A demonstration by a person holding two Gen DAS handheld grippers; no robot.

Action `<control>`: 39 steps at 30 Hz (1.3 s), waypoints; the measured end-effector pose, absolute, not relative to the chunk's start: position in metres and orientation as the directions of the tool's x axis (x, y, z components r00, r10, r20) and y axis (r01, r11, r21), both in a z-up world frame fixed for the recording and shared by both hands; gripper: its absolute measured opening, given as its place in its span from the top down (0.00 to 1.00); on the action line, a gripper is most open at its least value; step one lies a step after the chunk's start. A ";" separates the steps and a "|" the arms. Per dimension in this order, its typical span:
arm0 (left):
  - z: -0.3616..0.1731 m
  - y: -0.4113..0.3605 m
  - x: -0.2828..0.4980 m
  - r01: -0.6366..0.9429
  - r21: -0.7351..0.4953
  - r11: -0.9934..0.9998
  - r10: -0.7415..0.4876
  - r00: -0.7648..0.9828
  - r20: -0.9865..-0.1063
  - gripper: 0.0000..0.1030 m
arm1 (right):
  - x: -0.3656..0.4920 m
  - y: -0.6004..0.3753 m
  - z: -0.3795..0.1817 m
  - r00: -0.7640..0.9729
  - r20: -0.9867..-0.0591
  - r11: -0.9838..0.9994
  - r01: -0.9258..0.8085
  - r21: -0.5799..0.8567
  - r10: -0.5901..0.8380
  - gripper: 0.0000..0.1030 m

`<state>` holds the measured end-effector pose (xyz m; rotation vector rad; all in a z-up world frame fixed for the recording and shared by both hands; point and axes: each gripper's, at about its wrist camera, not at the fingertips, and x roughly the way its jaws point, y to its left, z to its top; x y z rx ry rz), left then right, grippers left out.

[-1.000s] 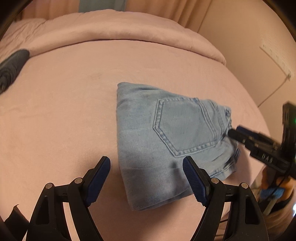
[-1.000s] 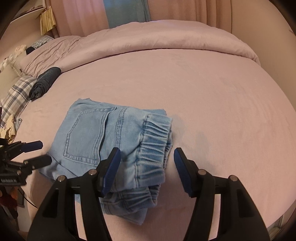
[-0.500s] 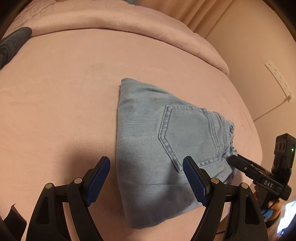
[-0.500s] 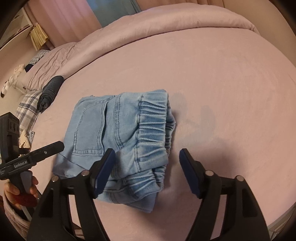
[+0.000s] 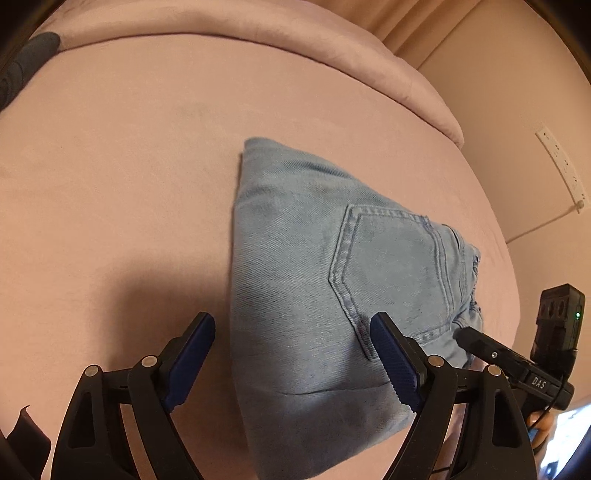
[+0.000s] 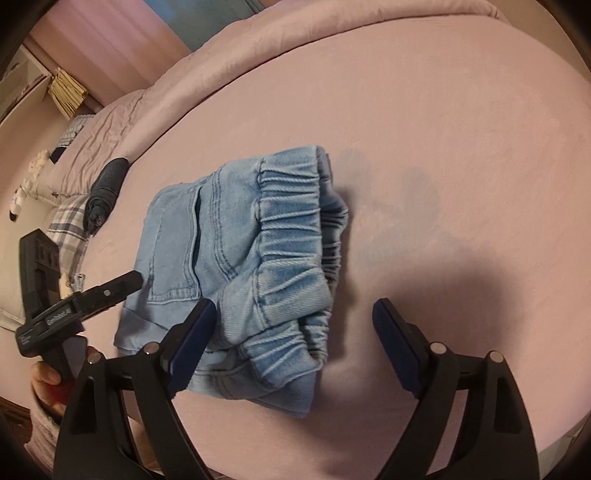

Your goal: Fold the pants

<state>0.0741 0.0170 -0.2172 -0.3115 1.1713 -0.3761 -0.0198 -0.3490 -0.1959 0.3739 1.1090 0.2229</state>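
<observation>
Folded light-blue denim pants (image 5: 332, 295): a compact stack lying on the pink bed sheet (image 5: 129, 184), near its near edge; back pocket (image 5: 391, 262) face up; elastic gathered waistband (image 6: 291, 236) at the right end of the stack, a second gathered band beneath it; the stack fills more of both wrist views than a second ago and sits nearer each camera.

Left gripper (image 5: 295, 354): released, jaws wide, and they have just been opening a little further; the near left corner of the pants lies in the gap, the pads not pressing it; the left pad is over bare sheet.

Right gripper (image 6: 295, 339): released, jaws have just been opening, markedly wider than a second ago; the waistband end of the pants lies between them, unpressed; the right pad is over bare sheet; this view is rolled against the earlier one, the bed now slanting.

Also on the bed, far left: dark rolled garment (image 6: 105, 190), beside a plaid pillow (image 6: 70, 229); pink duvet (image 5: 258, 33) bunched along the far side.

Wall, right: white power strip (image 5: 559, 162).
</observation>
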 end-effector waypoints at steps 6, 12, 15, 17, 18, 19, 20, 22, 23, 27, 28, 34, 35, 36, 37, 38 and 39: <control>-0.221 0.011 0.076 0.146 -0.454 0.879 -0.476 0.324 -0.817 0.17 | -0.015 -0.344 -0.198 0.428 -0.821 0.910 -0.008 0.414 0.377 0.15; -0.225 0.008 0.079 0.158 -0.467 0.870 -0.493 0.320 -0.809 0.17 | -0.007 -0.338 -0.202 0.422 -0.816 0.905 -0.031 0.424 0.396 0.14; -0.227 0.008 0.078 0.165 -0.466 0.869 -0.495 0.321 -0.808 0.17 | -0.004 -0.332 -0.203 0.423 -0.808 0.903 -0.059 0.426 0.409 0.13; -0.227 0.010 0.078 0.175 -0.461 0.870 -0.493 0.323 -0.808 0.17 | -0.001 -0.327 -0.205 0.424 -0.805 0.903 -0.085 0.420 0.415 0.13; -0.228 0.010 0.078 0.181 -0.456 0.871 -0.491 0.325 -0.809 0.17 | 0.000 -0.325 -0.205 0.426 -0.801 0.901 -0.098 0.422 0.421 0.13; -0.228 0.011 0.077 0.188 -0.451 0.872 -0.489 0.327 -0.809 0.17 | 0.002 -0.321 -0.207 0.428 -0.800 0.902 -0.107 0.418 0.421 0.12; -0.227 0.009 0.079 0.192 -0.448 0.873 -0.488 0.329 -0.809 0.17 | 0.004 -0.320 -0.207 0.430 -0.800 0.904 -0.112 0.413 0.419 0.12; -0.228 0.008 0.079 0.197 -0.447 0.872 -0.489 0.332 -0.807 0.17 | 0.005 -0.316 -0.207 0.434 -0.799 0.906 -0.125 0.403 0.416 0.11; -0.228 0.009 0.078 0.198 -0.448 0.872 -0.490 0.333 -0.806 0.17 | 0.004 -0.315 -0.206 0.436 -0.799 0.908 -0.128 0.400 0.413 0.12; -0.229 0.008 0.077 0.197 -0.440 0.876 -0.482 0.336 -0.809 0.17 | 0.003 -0.314 -0.205 0.440 -0.800 0.911 -0.138 0.388 0.407 0.16; -0.229 0.007 0.076 0.197 -0.438 0.877 -0.480 0.338 -0.810 0.17 | 0.002 -0.314 -0.205 0.441 -0.801 0.913 -0.139 0.385 0.405 0.17; -0.227 -0.002 0.075 0.206 -0.406 0.890 -0.455 0.350 -0.819 0.24 | 0.000 -0.308 -0.202 0.453 -0.808 0.926 -0.153 0.345 0.377 0.25; -0.227 -0.002 0.074 0.202 -0.405 0.892 -0.452 0.353 -0.819 0.26 | 0.000 -0.307 -0.201 0.458 -0.809 0.929 -0.160 0.333 0.368 0.26; -0.227 -0.002 0.075 0.199 -0.406 0.892 -0.452 0.355 -0.818 0.27 | -0.001 -0.305 -0.200 0.462 -0.810 0.932 -0.164 0.323 0.362 0.28; -0.227 -0.002 0.076 0.196 -0.406 0.892 -0.451 0.358 -0.818 0.28 | -0.001 -0.304 -0.199 0.466 -0.810 0.935 -0.168 0.313 0.355 0.30; -0.228 -0.002 0.076 0.194 -0.405 0.894 -0.448 0.361 -0.817 0.30 | -0.001 -0.304 -0.198 0.470 -0.810 0.936 -0.169 0.308 0.351 0.30; -0.228 -0.002 0.075 0.193 -0.402 0.895 -0.446 0.365 -0.817 0.31 | -0.001 -0.304 -0.198 0.472 -0.811 0.938 -0.171 0.301 0.346 0.32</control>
